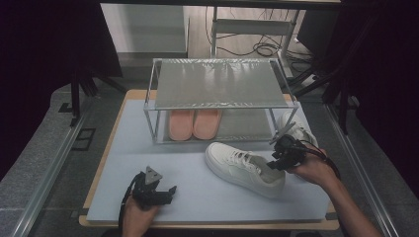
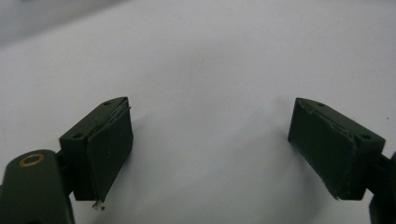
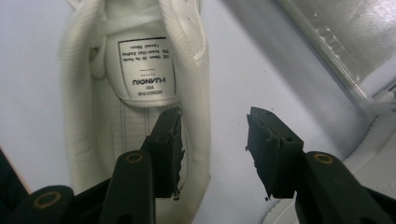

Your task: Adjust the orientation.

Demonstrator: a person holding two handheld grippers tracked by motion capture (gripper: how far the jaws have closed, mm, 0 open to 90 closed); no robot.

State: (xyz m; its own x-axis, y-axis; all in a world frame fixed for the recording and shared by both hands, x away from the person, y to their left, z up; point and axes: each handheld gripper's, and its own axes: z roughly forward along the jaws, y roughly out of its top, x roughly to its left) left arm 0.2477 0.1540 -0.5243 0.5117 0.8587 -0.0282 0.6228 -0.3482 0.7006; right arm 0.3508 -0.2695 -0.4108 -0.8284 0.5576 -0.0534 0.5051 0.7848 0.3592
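A white sneaker lies on the pale mat, toe toward the left, in front of the rack. My right gripper is at its heel end. In the right gripper view the sneaker shows its tongue label, and my right gripper straddles the collar's side wall: one jaw stands inside over the insole, the other outside with a gap, so it is open. My left gripper rests low near the front left of the mat; in its own view the left gripper stands open over bare mat.
A metal-framed shoe rack stands at the back of the mat, with a pair of pink slippers on its lower shelf. A second white sneaker lies beside the rack's right front leg, close to my right hand.
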